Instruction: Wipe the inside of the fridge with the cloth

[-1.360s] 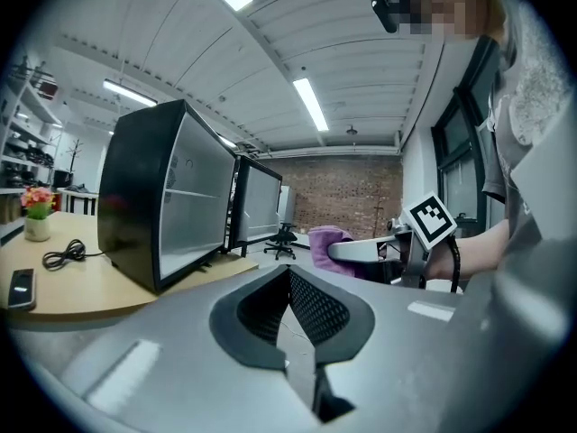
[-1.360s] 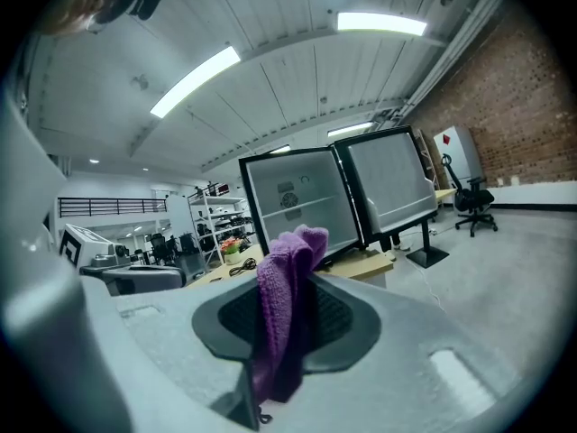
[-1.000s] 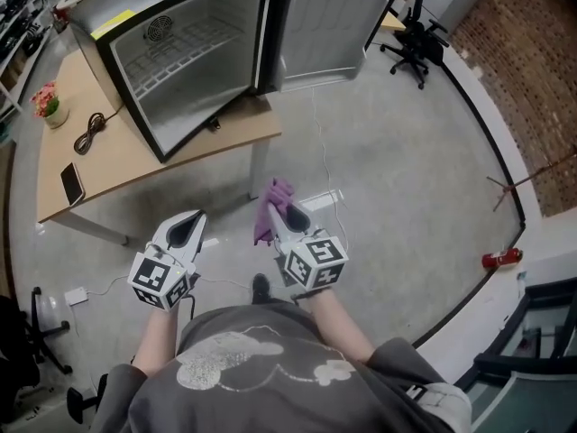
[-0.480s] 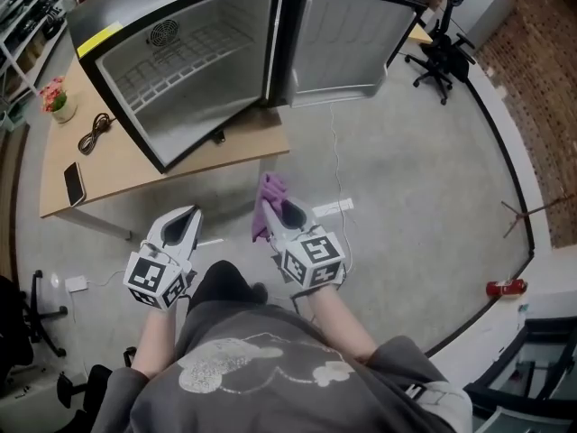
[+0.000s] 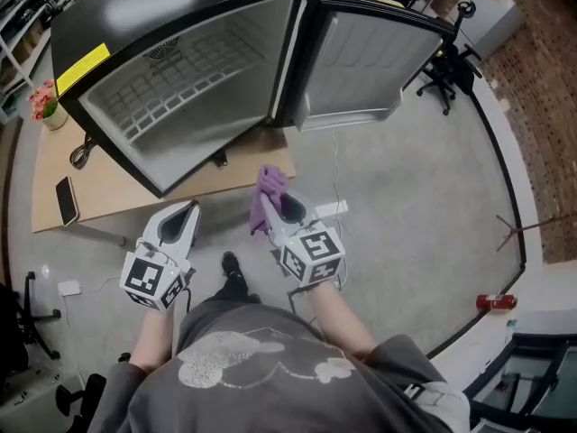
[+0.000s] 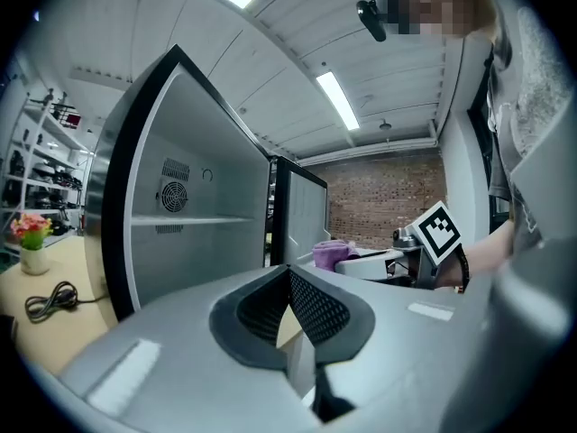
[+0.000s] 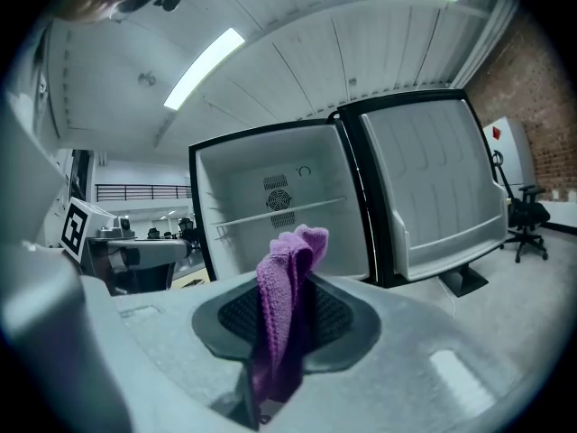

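The small black fridge stands on a wooden table, its door swung wide to the right. Its pale inside holds a wire shelf and a fan grille. My right gripper is shut on a purple cloth, which sticks up between the jaws and points at the fridge opening. My left gripper hangs beside it at the left, shut with nothing in it. Both grippers are still short of the table's front edge. The cloth also shows from the left gripper view.
On the table, left of the fridge, are a flower pot, a coiled black cable and a phone. A power strip and a red object lie on the floor. An office chair stands behind the door.
The person has stepped nearer to the fridge, which now fills more of the head view. Both grippers keep their pose, with the cloth still gripped on the right.
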